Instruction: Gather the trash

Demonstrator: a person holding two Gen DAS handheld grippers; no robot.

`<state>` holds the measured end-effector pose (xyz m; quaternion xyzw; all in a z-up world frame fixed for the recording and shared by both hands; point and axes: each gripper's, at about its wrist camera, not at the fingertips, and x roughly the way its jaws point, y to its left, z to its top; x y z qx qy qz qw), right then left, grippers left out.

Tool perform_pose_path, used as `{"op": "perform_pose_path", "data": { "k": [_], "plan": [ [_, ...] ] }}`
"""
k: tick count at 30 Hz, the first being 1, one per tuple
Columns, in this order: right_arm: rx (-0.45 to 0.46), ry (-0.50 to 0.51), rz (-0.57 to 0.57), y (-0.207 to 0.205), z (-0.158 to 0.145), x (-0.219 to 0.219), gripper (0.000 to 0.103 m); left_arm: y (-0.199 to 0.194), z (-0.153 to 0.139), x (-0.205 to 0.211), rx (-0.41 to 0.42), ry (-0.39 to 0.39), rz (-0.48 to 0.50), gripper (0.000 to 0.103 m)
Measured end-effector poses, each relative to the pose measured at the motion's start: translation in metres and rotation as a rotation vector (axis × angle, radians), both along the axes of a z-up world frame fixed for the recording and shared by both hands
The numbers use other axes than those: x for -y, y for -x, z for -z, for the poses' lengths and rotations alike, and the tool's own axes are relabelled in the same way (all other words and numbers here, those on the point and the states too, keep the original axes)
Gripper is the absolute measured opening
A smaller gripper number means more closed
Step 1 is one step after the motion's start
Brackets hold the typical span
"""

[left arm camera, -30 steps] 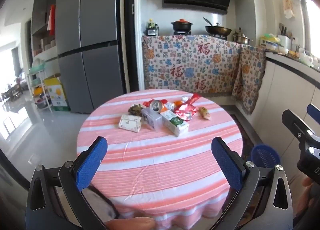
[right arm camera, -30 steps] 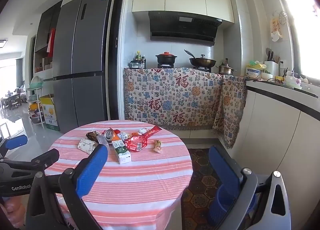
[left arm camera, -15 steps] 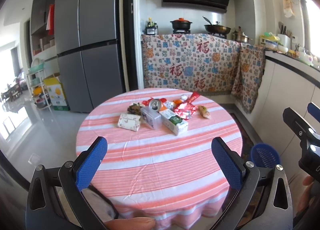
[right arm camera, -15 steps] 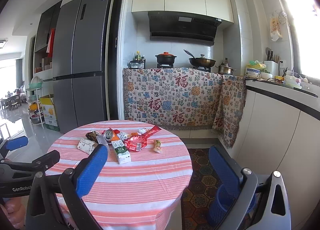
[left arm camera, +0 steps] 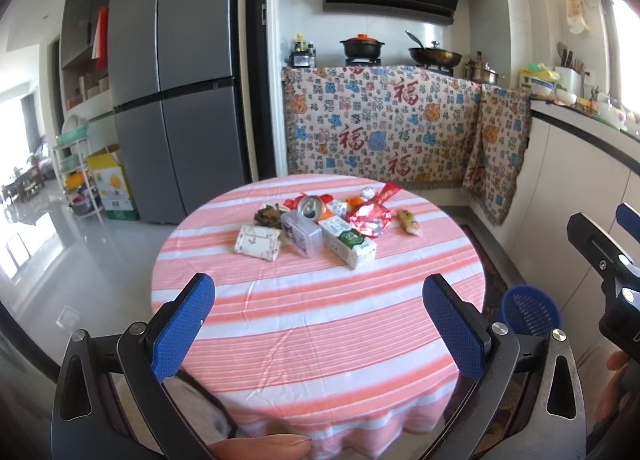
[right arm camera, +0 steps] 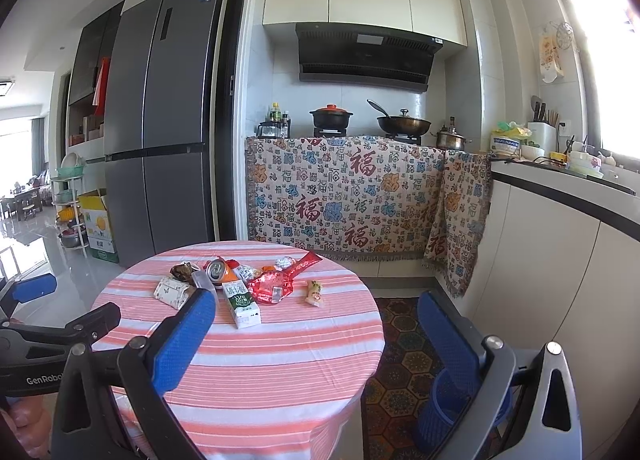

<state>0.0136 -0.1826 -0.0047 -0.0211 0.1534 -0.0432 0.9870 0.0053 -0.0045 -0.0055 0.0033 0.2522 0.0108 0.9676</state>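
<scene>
Both claws hang spread and empty, short of the trash: the left claw (left arm camera: 318, 320) over the near part of the round striped bench (left arm camera: 320, 324), the right claw (right arm camera: 316, 320) off its right edge. The trash sits clustered on the far half of the bench: a milk carton (left arm camera: 348, 242), a dented can (left arm camera: 310, 207), a red foil wrapper (left arm camera: 370, 216) (crumpled) and a small patterned box (left arm camera: 258, 242). A blue basket (left arm camera: 530, 310) stands on the floor, right of the bench.

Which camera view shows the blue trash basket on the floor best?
The left wrist view. There the blue basket stands clear beside the table, its mesh wall and rim visible. In the right wrist view, the right gripper finger covers most of the basket.
</scene>
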Motion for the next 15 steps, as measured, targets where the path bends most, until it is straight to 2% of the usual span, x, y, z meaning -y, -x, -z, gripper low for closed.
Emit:
{"op": "perform_pose_path", "data": {
  "k": [15],
  "plan": [
    [0.001, 0.0, 0.001, -0.0003, -0.0002, -0.0007, 0.103, 0.0002, 0.0029, 0.0002, -0.002, 0.0, 0.001, 0.103]
  ]
}}
